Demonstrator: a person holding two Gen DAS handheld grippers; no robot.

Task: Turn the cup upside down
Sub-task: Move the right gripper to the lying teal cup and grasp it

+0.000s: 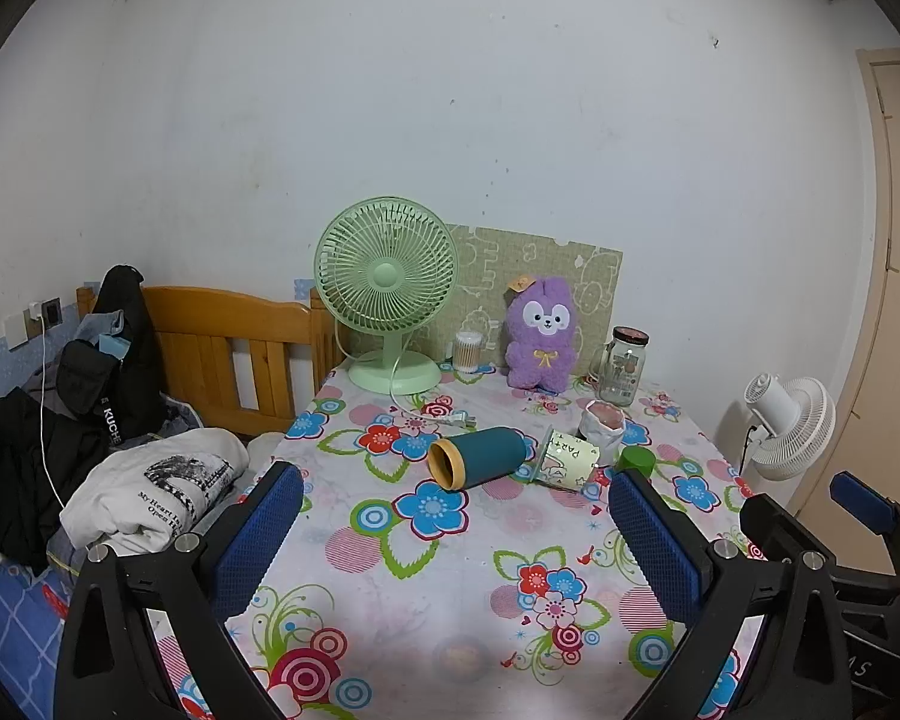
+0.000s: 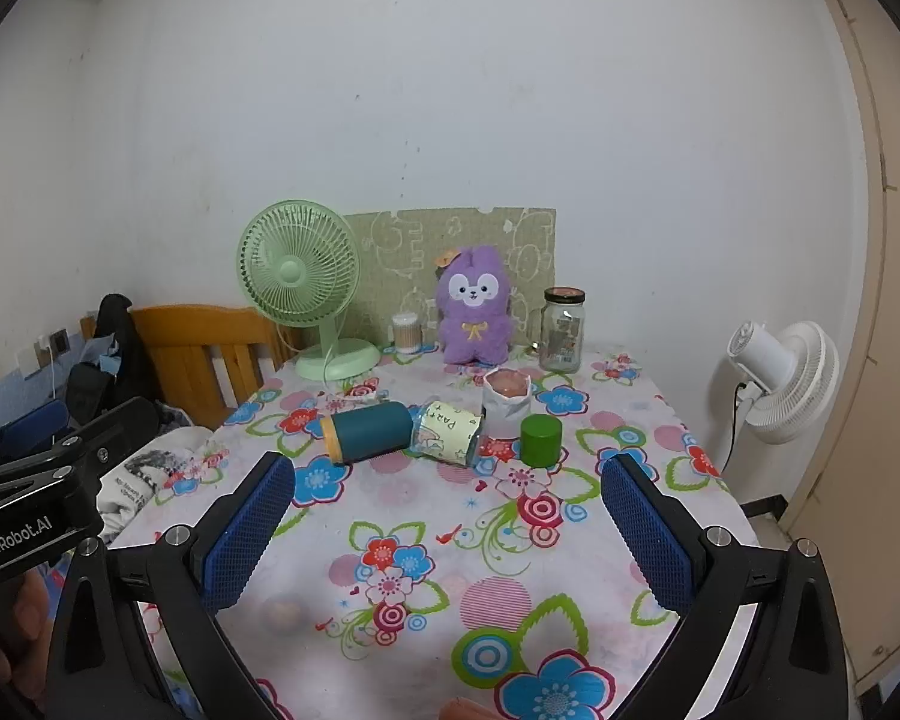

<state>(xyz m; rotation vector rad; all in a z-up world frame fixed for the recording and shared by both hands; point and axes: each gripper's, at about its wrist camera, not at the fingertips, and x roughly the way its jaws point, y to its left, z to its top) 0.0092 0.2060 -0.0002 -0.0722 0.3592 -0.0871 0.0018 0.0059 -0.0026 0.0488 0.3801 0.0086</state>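
A teal cup with a yellow rim [image 1: 477, 457] [image 2: 369, 431] lies on its side in the middle of the flowered table, mouth toward the left. A clear plastic cup with a pale "PARTY" label [image 1: 567, 457] [image 2: 450, 427] lies on its side just right of it, touching it. My left gripper [image 1: 456, 531] is open and empty, low over the table in front of both cups. My right gripper [image 2: 450, 522] is open and empty, also in front of them. The right gripper shows at the right edge of the left wrist view [image 1: 858, 510].
A green cylinder [image 2: 540, 440] and a white bag with pink contents [image 2: 507, 399] stand right of the cups. At the back stand a green fan [image 2: 312, 294], a cotton swab tub [image 2: 406, 333], a purple plush [image 2: 475, 312] and a glass jar [image 2: 563, 330]. A bed with clothes is left; a white fan [image 2: 786, 381] is right.
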